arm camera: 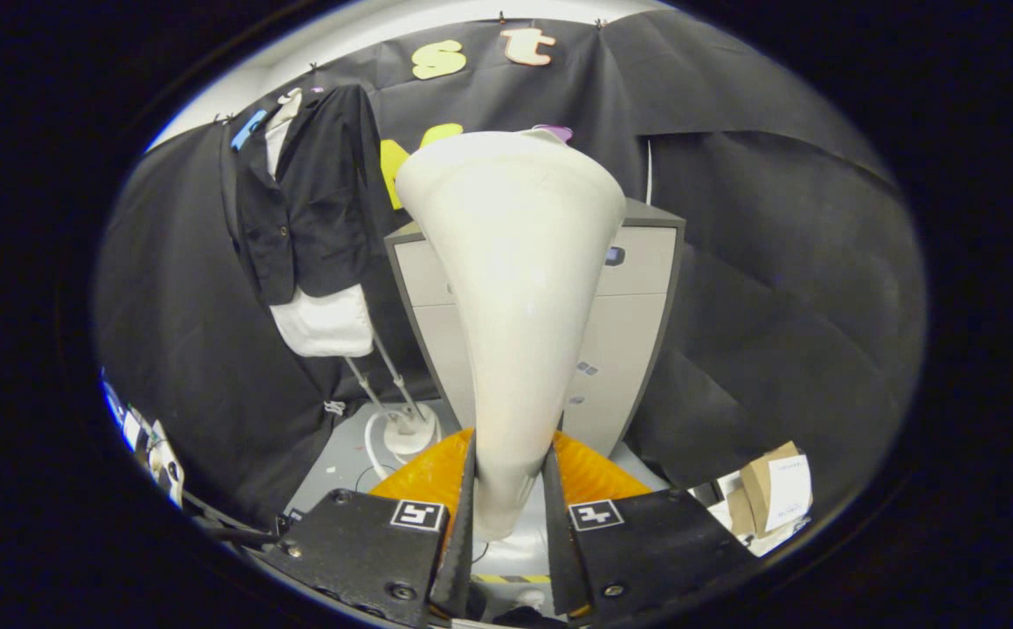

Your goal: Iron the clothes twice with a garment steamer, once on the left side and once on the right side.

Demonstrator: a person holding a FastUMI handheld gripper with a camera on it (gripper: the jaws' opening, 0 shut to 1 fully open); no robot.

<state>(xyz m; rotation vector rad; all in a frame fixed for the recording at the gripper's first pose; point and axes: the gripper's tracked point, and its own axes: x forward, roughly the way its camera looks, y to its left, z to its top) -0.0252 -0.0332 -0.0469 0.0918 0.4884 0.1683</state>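
Gripper (511, 515) at bottom centre of frame: both fingers pressed against the narrow neck of the garment steamer head (515, 288), one on each side, so it is clamped on the steamer. The head rises from between the fingers and flares into a wide pale nozzle, reaching the upper centre of frame.

Handling, as judged: hard, smooth, glossy plastic shell, rigid, likely slippery under the pads. The taper gives the fingers a waist to seat in; that is the right place to hold, low on the neck, not on the flared part. Top-heavy for this grip, so tilt could lever it loose.

Beyond the fingers, lower left of centre: the white steamer base (408, 432) on the floor, with thin metal poles (384, 371) going up from it.

Further, upper left of frame: black jacket (314, 201) over a white shirt (325, 321), hanging on the poles, soft and free to swing. Well apart from the nozzle; no contact yet.

Behind the steamer head, centre: grey cabinet (637, 297). Lower right: cardboard boxes (773, 494).
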